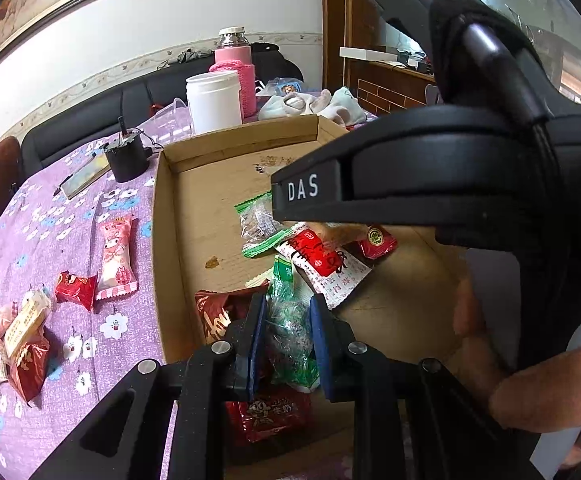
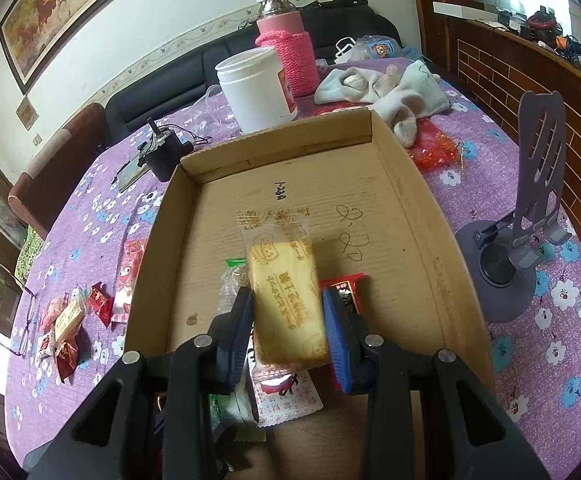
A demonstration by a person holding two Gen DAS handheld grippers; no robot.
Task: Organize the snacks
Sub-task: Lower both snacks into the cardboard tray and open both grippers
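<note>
Left wrist view first: the left hand-held gripper (image 1: 288,344) is clenched on a green-and-clear snack packet (image 1: 290,332), held over the near end of a shallow cardboard box (image 1: 162,248). Other wrapped snacks lie on the box floor, among them a red-and-white packet (image 1: 322,264) and a dark red packet (image 1: 266,416) below the fingers. The right hand-held gripper (image 1: 306,196) crosses the upper right. On the purple flowered bench (image 1: 50,240), left of the box, lie a pink packet (image 1: 116,256) and a small heap of red and cream snacks (image 1: 22,340).

Right wrist view: the right hand-held gripper (image 2: 288,332) grasps a yellow biscuit packet (image 2: 286,288) above the box (image 2: 418,208); whether the packet touches the floor is unclear. Beyond the box stand a white jar (image 2: 254,88) and a pink-sleeved flask (image 2: 286,48); a grey phone stand (image 2: 526,224) sits to the right.
</note>
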